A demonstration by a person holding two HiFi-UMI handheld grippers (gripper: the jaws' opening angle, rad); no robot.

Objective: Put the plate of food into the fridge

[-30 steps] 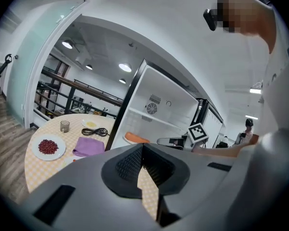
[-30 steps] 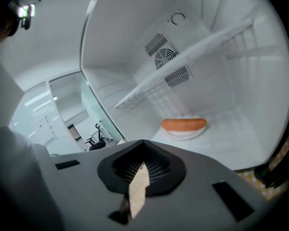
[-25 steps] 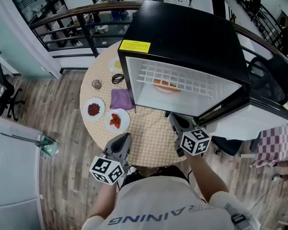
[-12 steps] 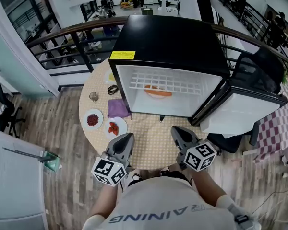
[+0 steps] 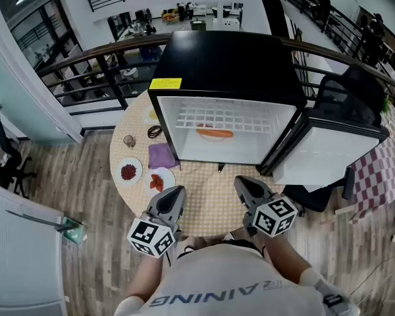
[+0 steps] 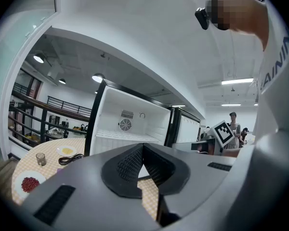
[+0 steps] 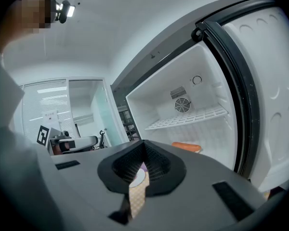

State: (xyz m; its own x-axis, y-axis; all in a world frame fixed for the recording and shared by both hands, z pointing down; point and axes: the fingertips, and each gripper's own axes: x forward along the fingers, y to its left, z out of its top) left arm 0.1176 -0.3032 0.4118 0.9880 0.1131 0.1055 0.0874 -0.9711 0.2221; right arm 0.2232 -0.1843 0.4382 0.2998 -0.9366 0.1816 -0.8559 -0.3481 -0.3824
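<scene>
**Near field.** The left gripper and right gripper hover side by side over the near edge of the round desk, both aimed at the fridge. In each gripper view the fingers are clenched tip to tip with nothing between them; only the patterned desk covering shows through the gap beneath.

**Middle field, person's left.** Two plates of red food lie near each other on the desk: one of bright red pieces and one of darker red bits. Beyond them are a purple cloth, a small glass, a coiled cable and a small dish of yellow food.

**Far field.** The black fridge stands on the desk with its door swung wide to the person's right. Under the white wire shelf, on the fridge floor, a plate of food carries a long orange item. This plate is apart from both grippers, so the placing step looks complete for it.

**Handling note (judgement).** The plate appears stiff, shallow and light; its material cannot be told. A smooth rim would be slippery between ribbed fingers and could chip if knocked on the shelf or the door frame. The orange item lies loose and may roll if the plate tilts. The best hold is the near rim, clear of the food, with the plate kept level. The plates on the desk would handle the same way.
</scene>
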